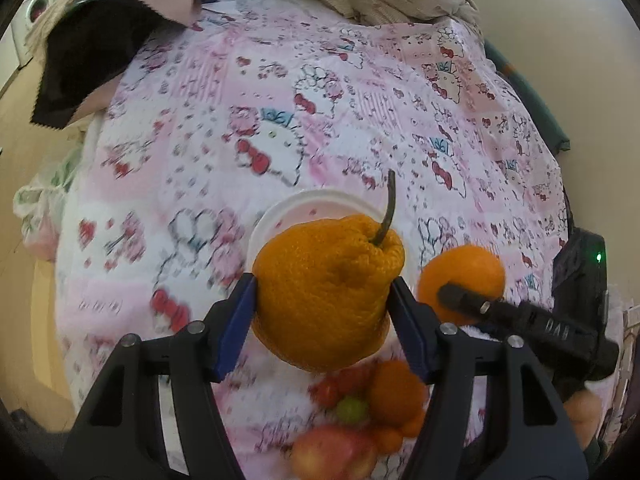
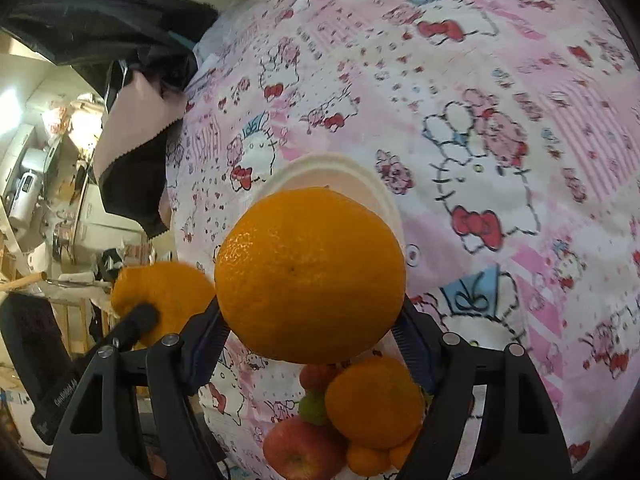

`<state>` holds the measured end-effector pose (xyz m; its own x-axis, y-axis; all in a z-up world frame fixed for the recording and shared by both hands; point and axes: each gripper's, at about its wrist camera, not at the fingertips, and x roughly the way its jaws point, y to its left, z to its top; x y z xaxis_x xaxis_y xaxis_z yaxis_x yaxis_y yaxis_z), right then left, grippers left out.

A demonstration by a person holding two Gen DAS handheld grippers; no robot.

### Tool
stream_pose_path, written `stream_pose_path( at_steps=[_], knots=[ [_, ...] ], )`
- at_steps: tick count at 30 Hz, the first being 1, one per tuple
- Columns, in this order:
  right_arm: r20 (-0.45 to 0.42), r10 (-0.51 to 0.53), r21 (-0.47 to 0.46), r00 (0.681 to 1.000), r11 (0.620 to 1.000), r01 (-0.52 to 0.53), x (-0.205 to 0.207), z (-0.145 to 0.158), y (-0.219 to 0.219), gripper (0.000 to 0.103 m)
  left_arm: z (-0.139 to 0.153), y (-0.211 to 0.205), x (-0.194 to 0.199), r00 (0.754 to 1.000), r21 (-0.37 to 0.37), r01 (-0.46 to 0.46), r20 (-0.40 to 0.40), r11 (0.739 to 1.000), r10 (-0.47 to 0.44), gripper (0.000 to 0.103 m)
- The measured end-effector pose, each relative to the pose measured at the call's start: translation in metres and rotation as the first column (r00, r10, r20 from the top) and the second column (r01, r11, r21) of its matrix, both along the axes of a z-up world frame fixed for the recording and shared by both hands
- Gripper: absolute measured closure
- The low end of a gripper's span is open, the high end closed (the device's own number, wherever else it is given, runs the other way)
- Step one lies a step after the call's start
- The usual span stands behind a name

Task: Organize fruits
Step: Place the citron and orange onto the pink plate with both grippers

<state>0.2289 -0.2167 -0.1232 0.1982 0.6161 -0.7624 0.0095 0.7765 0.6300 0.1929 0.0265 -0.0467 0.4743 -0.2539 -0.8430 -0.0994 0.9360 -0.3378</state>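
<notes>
We carry both fruits above the white bowl point(image 1: 276, 216) for dropping in: our left gripper point(image 1: 322, 300) clamps the bumpy stemmed citrus point(image 1: 326, 292), our right gripper point(image 2: 310, 320) the smooth orange point(image 2: 310, 274), the fruit pile point(image 2: 344, 420) lying nearer us than the bowl.

Both wrist cameras are looking steeply down, close over the bedsheet point(image 1: 360, 92), side by side, sharing the white plate point(image 2: 384, 196) and fruit pile point(image 1: 360, 420)

Left tool point(image 1: 322, 312) and right tool point(image 2: 310, 320) both clamped.
</notes>
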Motion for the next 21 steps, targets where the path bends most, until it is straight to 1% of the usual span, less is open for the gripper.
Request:
stream_pose_path(
  at_steps=[3,6,9,13,15,18,20,21],
  knots=[
    [-0.020,0.041,-0.015,0.999,0.999,-0.041,0.016,-0.012,0.012,0.025,-0.014,-0.008,0.026,1.000,0.012,0.008,-0.004,1.000,-0.008,0.041],
    [-0.040,0.064,-0.037,0.997,0.997,-0.065,0.031,-0.023,0.018,0.025,-0.029,-0.014,0.050,1.000,0.040,0.022,-0.013,0.999,-0.021,0.041],
    [-0.063,0.068,-0.050,0.996,0.996,-0.072,0.042,-0.032,0.022,0.025,-0.042,-0.010,0.066,0.999,0.028,0.001,-0.033,1.000,0.000,0.041],
    [-0.085,0.084,-0.066,0.993,0.994,-0.090,0.052,-0.042,0.028,0.025,-0.053,-0.007,0.073,0.999,0.018,-0.003,-0.050,1.000,0.004,0.041],
    [-0.111,0.095,-0.067,0.989,0.992,-0.102,0.055,-0.049,0.031,0.024,-0.058,-0.007,0.074,0.999,0.020,-0.007,-0.052,1.000,0.008,0.041],
    [-0.153,0.088,-0.059,0.984,0.993,-0.098,0.056,-0.060,0.032,0.024,-0.067,-0.006,0.075,0.998,0.019,-0.008,-0.069,1.000,0.010,0.041],
    [-0.149,0.093,-0.049,0.984,0.994,-0.101,0.059,-0.060,0.035,0.024,-0.069,-0.006,0.075,0.998,0.021,-0.008,-0.060,1.000,0.009,0.040],
    [-0.154,0.098,-0.027,0.983,0.994,-0.103,0.060,-0.061,0.036,0.023,-0.069,-0.006,0.075,0.998,0.028,-0.006,-0.056,1.000,0.008,0.040]
  ],
)
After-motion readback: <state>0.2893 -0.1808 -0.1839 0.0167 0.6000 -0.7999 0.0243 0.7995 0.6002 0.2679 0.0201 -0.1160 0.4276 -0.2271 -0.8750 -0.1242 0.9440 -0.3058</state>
